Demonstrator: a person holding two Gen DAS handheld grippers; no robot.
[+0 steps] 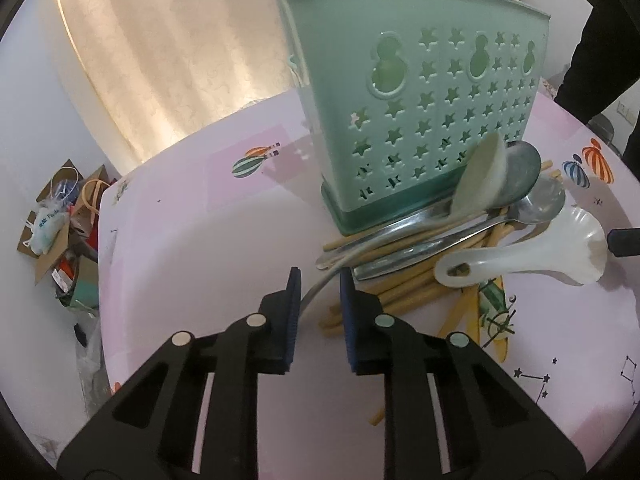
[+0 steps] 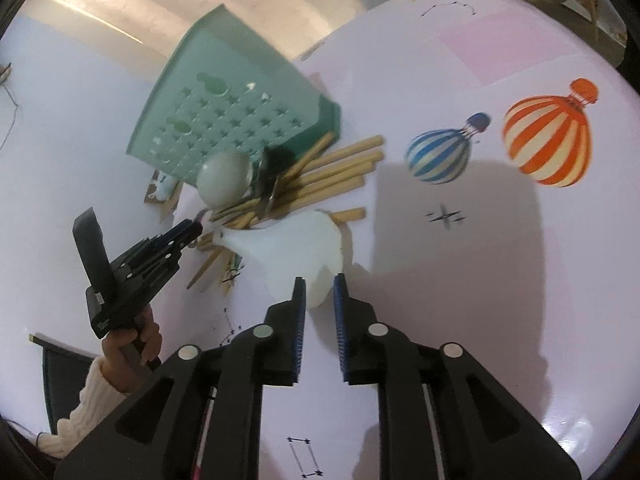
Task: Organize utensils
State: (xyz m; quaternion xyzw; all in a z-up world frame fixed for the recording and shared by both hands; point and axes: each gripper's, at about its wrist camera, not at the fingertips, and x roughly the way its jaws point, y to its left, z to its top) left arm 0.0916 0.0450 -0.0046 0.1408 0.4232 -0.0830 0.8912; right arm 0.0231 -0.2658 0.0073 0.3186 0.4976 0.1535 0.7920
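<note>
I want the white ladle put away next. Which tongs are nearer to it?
Right. The right tongs are at the white ladle's bowl edge, fingers either side. The left tongs are by a metal spoon handle.

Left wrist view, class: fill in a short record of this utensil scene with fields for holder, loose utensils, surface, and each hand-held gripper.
holder: green utensil holder, upright, star cut-outs
loose utensils: heap at its base; wooden chopsticks, metal spoons, white ladle
surface: pink table with balloon prints
left hand-held gripper: open around a grey handle
right hand-held gripper: open, at the white ladle's bowl
</note>
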